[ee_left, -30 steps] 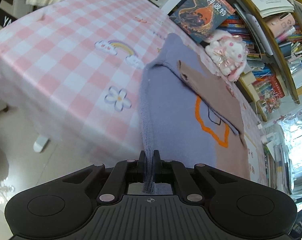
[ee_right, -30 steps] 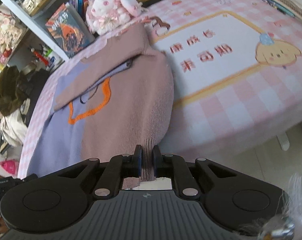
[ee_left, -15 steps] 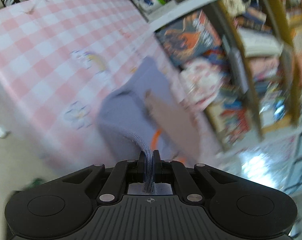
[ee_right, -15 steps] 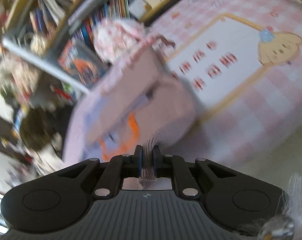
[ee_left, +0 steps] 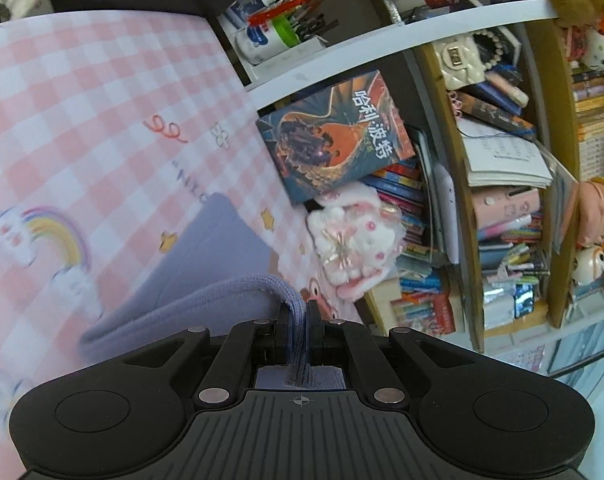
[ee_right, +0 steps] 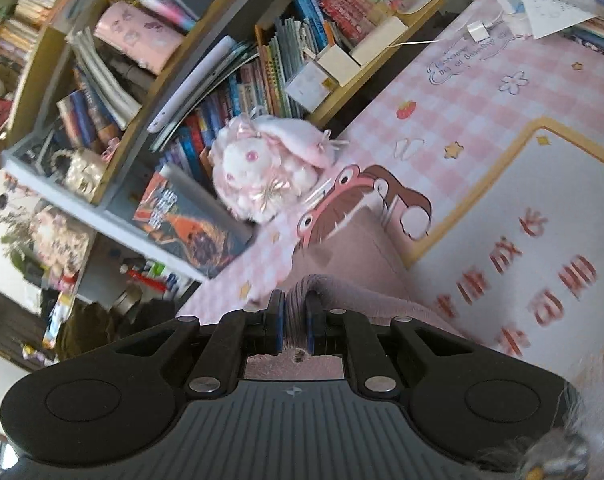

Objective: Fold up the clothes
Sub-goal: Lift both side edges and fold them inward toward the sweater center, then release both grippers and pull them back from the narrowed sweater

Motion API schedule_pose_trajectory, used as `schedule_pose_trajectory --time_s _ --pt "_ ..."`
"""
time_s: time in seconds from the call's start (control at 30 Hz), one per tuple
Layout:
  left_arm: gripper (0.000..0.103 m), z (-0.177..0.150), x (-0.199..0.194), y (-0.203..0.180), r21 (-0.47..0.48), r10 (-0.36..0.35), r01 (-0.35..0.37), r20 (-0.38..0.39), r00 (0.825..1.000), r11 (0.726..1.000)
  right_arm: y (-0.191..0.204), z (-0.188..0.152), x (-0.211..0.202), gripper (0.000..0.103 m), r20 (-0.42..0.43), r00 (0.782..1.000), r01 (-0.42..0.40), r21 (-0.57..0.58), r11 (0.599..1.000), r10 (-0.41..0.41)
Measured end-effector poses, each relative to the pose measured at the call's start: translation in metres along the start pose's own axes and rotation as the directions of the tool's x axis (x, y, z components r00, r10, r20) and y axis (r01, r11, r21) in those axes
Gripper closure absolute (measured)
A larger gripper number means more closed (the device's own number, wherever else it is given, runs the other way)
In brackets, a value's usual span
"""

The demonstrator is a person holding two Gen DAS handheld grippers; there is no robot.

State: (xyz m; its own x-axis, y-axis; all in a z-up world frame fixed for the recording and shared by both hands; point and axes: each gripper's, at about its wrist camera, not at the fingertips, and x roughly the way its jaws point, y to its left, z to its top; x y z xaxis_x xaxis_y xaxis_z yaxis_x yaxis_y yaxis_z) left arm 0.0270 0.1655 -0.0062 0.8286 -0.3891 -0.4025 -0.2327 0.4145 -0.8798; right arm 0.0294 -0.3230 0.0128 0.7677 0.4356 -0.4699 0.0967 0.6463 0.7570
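Now both grippers have swung forward and up from where they were a second ago, when each held a near hem of the sweater laid flat and the orange motif on its front was in plain view. The left gripper (ee_left: 298, 312) has its fingers closed tight on the ribbed lavender edge of the sweater (ee_left: 205, 264), and that edge arcs up from the cloth below into the grip. The right gripper (ee_right: 293, 312) is likewise clamped on the mauve-pink side of the same garment, whose knit rises in a rounded hump just ahead of the fingers.

The orange motif no longer shows in either view; only the far part of the sweater lies flat on the pink checked surface (ee_left: 61, 120), reaching toward the plush rabbit (ee_right: 261, 168) and the dragon-cover book (ee_left: 334, 136) leaning against the bookshelf (ee_left: 502, 160). Both cameras look over the garment's far end at the shelves, where before they looked down its length.

By my reading, the near hem is being carried over toward the collar end, a lengthwise fold in mid-travel. What the fold needs next is the two held corners coming down level with each other, since an uneven landing would leave the halves skewed. How far the hem overlaps the lower layer is hidden beneath the grippers.
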Motion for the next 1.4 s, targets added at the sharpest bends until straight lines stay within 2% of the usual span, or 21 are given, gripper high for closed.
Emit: schedule_pose_trajectory --time_s 0.1,0.2,0.27,0.3,0.37,0.47,0.53,0.63,0.77,0.83,0.9,0.93,0.97,1.0,1.03,1.07,1.17,1.2,1.27,1.33,1.4 --pt "0.099 0.013 0.02 0.005 -0.008 0.016 -0.016 -0.015 1.0 1.0 0.0 0.016 0.024 0.093 0.004 1.0 0.029 0.018 0.999 -0.029" --pt "0.098 0.022 0.043 0.01 -0.002 0.062 -0.062 -0.036 0.997 0.998 -0.004 0.028 0.046 0.093 0.007 0.998 0.069 0.035 0.997 -0.069" --pt "0.098 0.025 0.056 0.012 0.033 0.1 -0.098 -0.051 0.994 0.995 -0.007 0.033 0.058 0.085 0.029 0.994 0.102 0.034 0.994 -0.103" --pt "0.092 0.027 0.061 0.012 0.058 0.123 -0.119 -0.059 0.991 0.991 -0.007 0.034 0.062 0.083 0.049 0.99 0.128 0.02 0.992 -0.129" --pt "0.081 0.029 0.069 0.009 0.113 0.163 -0.154 -0.074 0.984 0.982 -0.006 0.036 0.067 0.061 0.079 0.981 0.18 -0.015 0.983 -0.179" --pt "0.056 0.033 0.063 -0.002 0.221 0.175 -0.171 0.0 0.984 0.96 -0.006 0.038 0.068 0.059 0.097 0.975 0.207 -0.073 0.976 -0.199" --pt "0.054 0.036 0.054 -0.008 0.298 0.167 -0.176 0.054 0.984 0.938 -0.002 0.036 0.071 0.058 0.1 0.969 0.24 -0.154 0.958 -0.226" --pt "0.054 0.034 0.054 -0.015 0.443 0.214 -0.218 0.06 0.975 0.869 0.006 0.027 0.085 0.057 0.082 0.954 0.3 -0.34 0.891 -0.29" --pt "0.054 0.02 0.073 -0.02 0.611 0.299 -0.273 0.062 0.952 0.743 0.016 0.011 0.11 0.056 0.078 0.929 0.34 -0.564 0.753 -0.361" --pt "0.054 0.012 0.086 -0.023 0.662 0.331 -0.3 0.082 0.94 0.687 0.014 0.008 0.123 0.056 0.071 0.92 0.348 -0.603 0.718 -0.386" --pt "0.057 0.006 0.101 -0.023 0.7 0.352 -0.311 0.091 0.932 0.643 0.008 0.008 0.138 0.057 0.054 0.908 0.359 -0.612 0.704 -0.416" --pt "0.061 0.003 0.109 -0.023 0.719 0.358 -0.304 0.082 0.93 0.625 0.006 0.009 0.142 0.068 0.048 0.904 0.362 -0.613 0.702 -0.424" --pt "0.083 0.001 0.113 -0.023 0.736 0.364 -0.298 0.076 0.929 0.608 0.004 0.01 0.145 0.091 0.031 0.906 0.352 -0.609 0.711 -0.423" --pt "0.099 0.0 0.114 -0.022 0.75 0.368 -0.293 0.072 0.927 0.593 0.003 0.012 0.144 0.093 0.02 0.913 0.337 -0.597 0.728 -0.407" --pt "0.099 0.0 0.116 -0.022 0.763 0.372 -0.289 0.068 0.926 0.578 0.004 0.013 0.138 0.095 0.031 0.922 0.331 -0.579 0.745 -0.386" --pt "0.099 0.002 0.113 -0.022 0.76 0.358 -0.284 0.072 0.931 0.585 0.005 0.015 0.131 0.095 0.042 0.93 0.325 -0.56 0.762 -0.365" --pt "0.099 0.017 0.096 -0.027 0.7 0.268 -0.262 0.104 0.958 0.664 0.005 0.023 0.106 0.096 0.089 0.952 0.3 -0.46 0.836 -0.292" --pt "0.099 0.021 0.096 -0.027 0.686 0.256 -0.257 0.106 0.961 0.68 0.003 0.024 0.104 0.096 0.096 0.952 0.304 -0.432 0.849 -0.292" --pt "0.099 0.023 0.116 -0.022 0.689 0.308 -0.277 0.083 0.948 0.67 -0.002 0.027 0.108 0.096 0.091 0.947 0.317 -0.404 0.858 -0.308" --pt "0.098 0.022 0.134 -0.013 0.706 0.368 -0.307 0.071 0.927 0.638 -0.006 0.027 0.117 0.096 0.075 0.938 0.338 -0.399 0.852 -0.337" --pt "0.097 0.02 0.139 -0.009 0.709 0.386 -0.328 0.084 0.919 0.624 -0.011 0.027 0.125 0.095 0.06 0.928 0.359 -0.395 0.846 -0.367"
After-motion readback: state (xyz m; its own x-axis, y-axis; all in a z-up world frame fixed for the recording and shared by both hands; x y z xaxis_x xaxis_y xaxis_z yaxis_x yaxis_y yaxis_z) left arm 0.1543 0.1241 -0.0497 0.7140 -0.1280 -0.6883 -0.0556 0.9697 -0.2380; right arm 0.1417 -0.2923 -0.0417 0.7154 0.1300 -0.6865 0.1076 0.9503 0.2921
